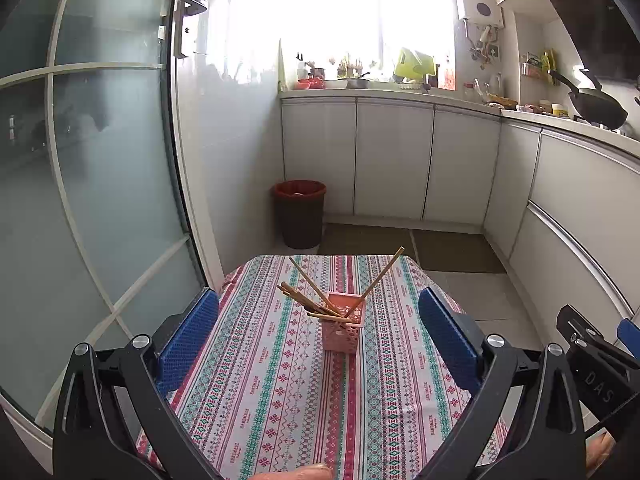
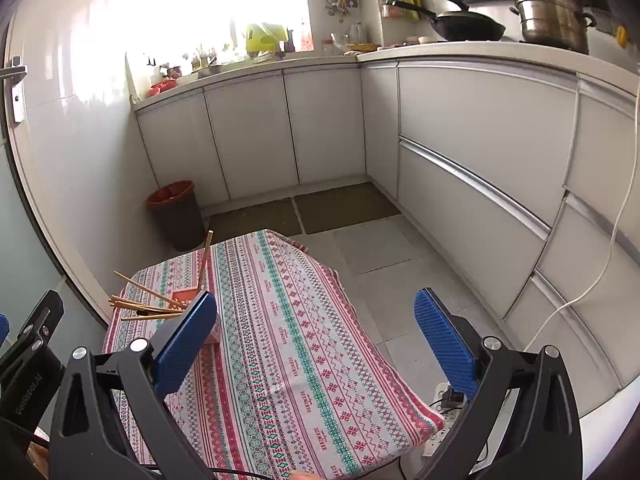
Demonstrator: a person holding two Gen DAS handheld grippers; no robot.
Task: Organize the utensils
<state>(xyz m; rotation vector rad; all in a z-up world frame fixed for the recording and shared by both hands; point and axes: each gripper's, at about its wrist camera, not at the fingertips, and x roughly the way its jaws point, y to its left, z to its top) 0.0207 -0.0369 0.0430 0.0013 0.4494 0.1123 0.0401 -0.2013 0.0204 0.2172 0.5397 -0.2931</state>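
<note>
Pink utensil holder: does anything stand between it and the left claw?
Nothing visible does. The open left claw faces the pink perforated plastic holder with wooden chopsticks; only bare patterned tablecloth lies between.

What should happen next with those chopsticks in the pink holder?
Probably ease the left hand-held gripper forward toward the chopsticks. They splay untidily out of the holder, which stands straight ahead between its open fingers; both grippers are empty.

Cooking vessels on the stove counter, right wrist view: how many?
2: a black wok left, and a steel stacked pot right. Others may be out of view.
</note>
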